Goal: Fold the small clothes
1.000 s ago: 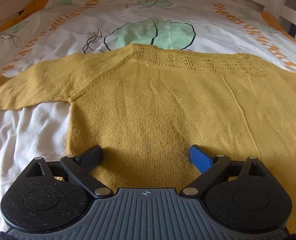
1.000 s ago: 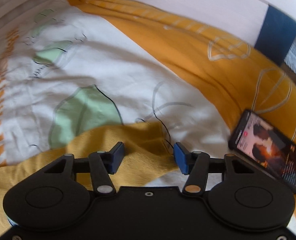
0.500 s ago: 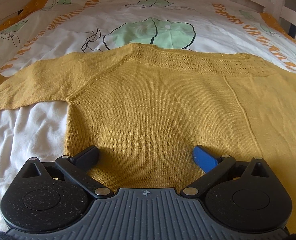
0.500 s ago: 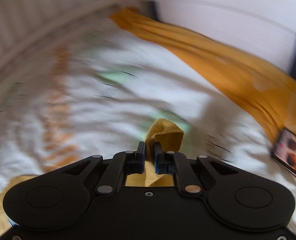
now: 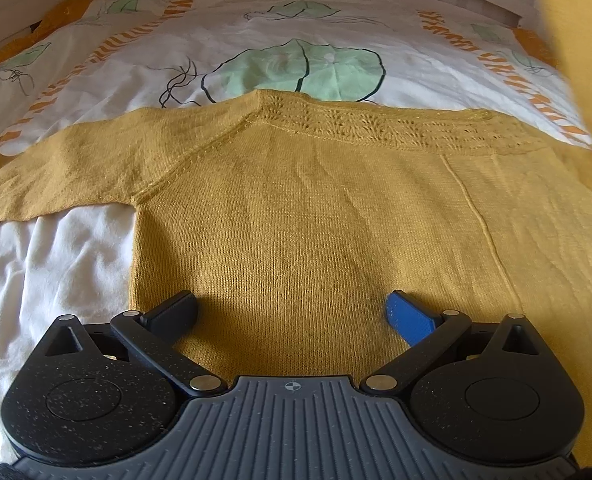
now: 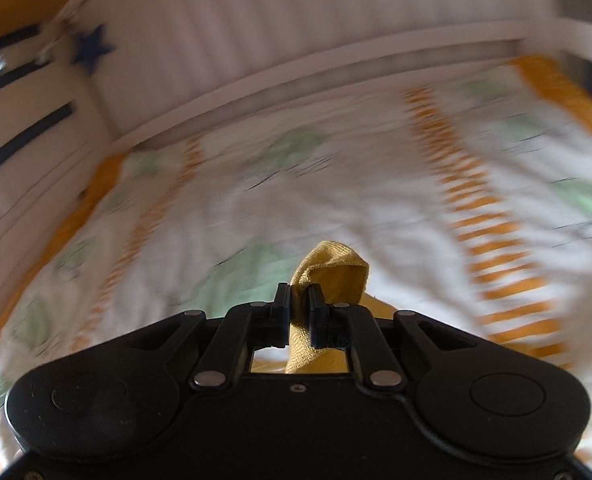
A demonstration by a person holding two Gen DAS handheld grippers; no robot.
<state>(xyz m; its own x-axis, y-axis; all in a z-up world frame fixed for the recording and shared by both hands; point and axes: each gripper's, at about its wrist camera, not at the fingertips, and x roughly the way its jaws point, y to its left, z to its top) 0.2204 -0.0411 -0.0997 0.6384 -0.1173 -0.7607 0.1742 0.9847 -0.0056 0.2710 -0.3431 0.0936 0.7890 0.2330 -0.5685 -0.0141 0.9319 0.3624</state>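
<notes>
- Lifted off the bed since a second ago, the right sleeve end of the mustard-yellow knitted sweater now stands bunched above the right gripper; a second ago that cuff lay flat between jaws standing half open.
- Those jaws have just closed and are now almost together, pinching the yellow knit; a loop of fabric pokes out past the tips.
- Motion blur across the whole right wrist view suggests the sleeve is being swept across; the dark phone seen earlier is gone from that view.
- In the left wrist view a blurred yellow band hangs at the upper right edge, probably this raised sleeve.
- The sweater's body has stayed flat and spread on the bed, left sleeve stretched out to the side.
- The left gripper hovers in the same spot over the hem, jaws fully apart and holding nothing.
- Underneath lies the white duvet with green leaf and orange stripe print, ringed by a white bed frame.
- My reading: the first sleeve fold is under way, and the cuff should land on the torso.
</notes>
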